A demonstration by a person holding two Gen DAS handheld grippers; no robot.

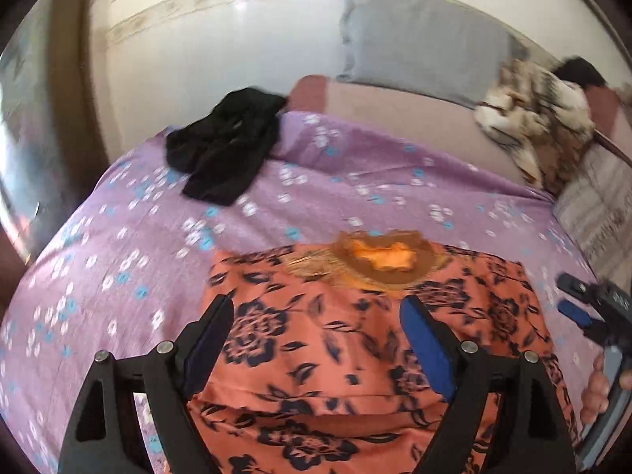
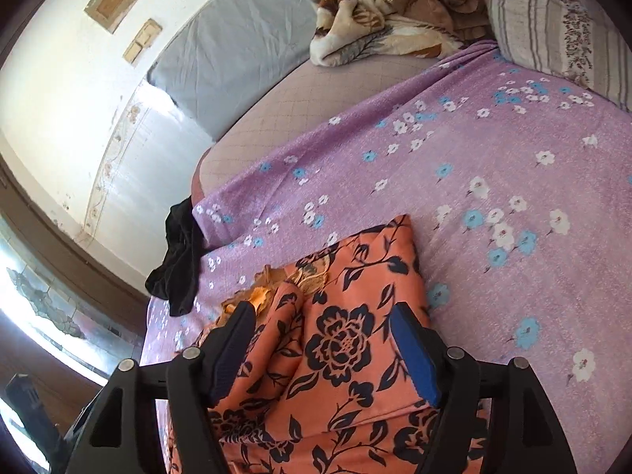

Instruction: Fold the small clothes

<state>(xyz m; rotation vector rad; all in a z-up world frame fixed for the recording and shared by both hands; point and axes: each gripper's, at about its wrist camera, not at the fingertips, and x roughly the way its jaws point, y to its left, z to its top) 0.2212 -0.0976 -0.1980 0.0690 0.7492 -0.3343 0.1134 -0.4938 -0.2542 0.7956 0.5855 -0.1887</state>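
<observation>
On a purple-sheeted bed [image 2: 493, 150], an orange floral garment [image 1: 335, 339] is lying partly folded, while a crumpled black garment [image 1: 225, 150] beyond it is waiting untouched. Both the left gripper [image 1: 318, 320] and right gripper [image 2: 326, 330] are hovering over the orange garment, jaws wide, holding nothing.

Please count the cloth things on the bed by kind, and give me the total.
Garments: 2, orange floral garment and black garment
Blankets: 1, brown patterned blanket
Pillows: 2, grey pillow and striped pillow
Sheets: 1, purple flowered sheet
Total: 6
</observation>
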